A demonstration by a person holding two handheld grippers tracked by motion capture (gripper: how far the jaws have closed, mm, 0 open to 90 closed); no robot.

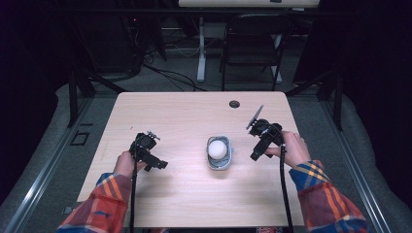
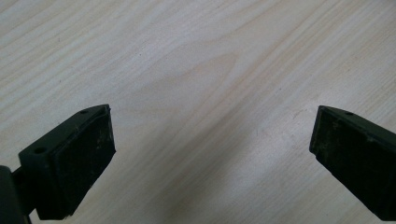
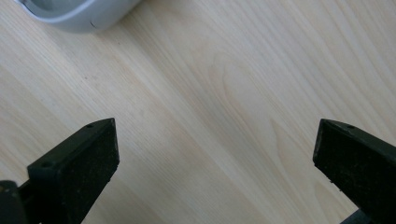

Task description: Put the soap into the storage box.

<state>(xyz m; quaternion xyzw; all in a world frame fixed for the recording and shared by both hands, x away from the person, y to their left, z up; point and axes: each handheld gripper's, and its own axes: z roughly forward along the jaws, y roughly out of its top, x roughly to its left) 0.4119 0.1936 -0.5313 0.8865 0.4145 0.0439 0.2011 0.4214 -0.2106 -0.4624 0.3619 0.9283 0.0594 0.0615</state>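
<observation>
A: Firstly, item one, the largest: counter (image 1: 194, 111). Pale wood grain, matte, one round cable port (image 1: 234, 104) near the far edge. Room around it is dark; a folding chair (image 1: 252, 43) and a white desk leg (image 1: 201, 48) stand beyond, with cables on the grey floor.

B: Item two?

A: Grey bowl (image 1: 219, 154), centre-right of the counter, with a white ball (image 1: 217, 148) seated in it. In the right gripper view a corner of the bowl's rim (image 3: 88, 18) sits at the upper left, well ahead of the fingers.

B: Grippers?

A: Right gripper (image 1: 256, 153), just beside the bowl on its right, fingers (image 3: 79, 168) spread wide, nothing between them but bare wood. Left gripper (image 1: 160, 165), well apart to the bowl's left, fingers (image 2: 74, 158) equally wide and empty.

B: Handling note?

A: My judgement: the right gripper is nearest, so it should swing toward the bowl, come down over the ball from above and close around its widest part. A smooth ball may slip, so close slowly and squarely. The left could steady the bowl's rim, since a light bowl will probably slide on this surface.
</observation>
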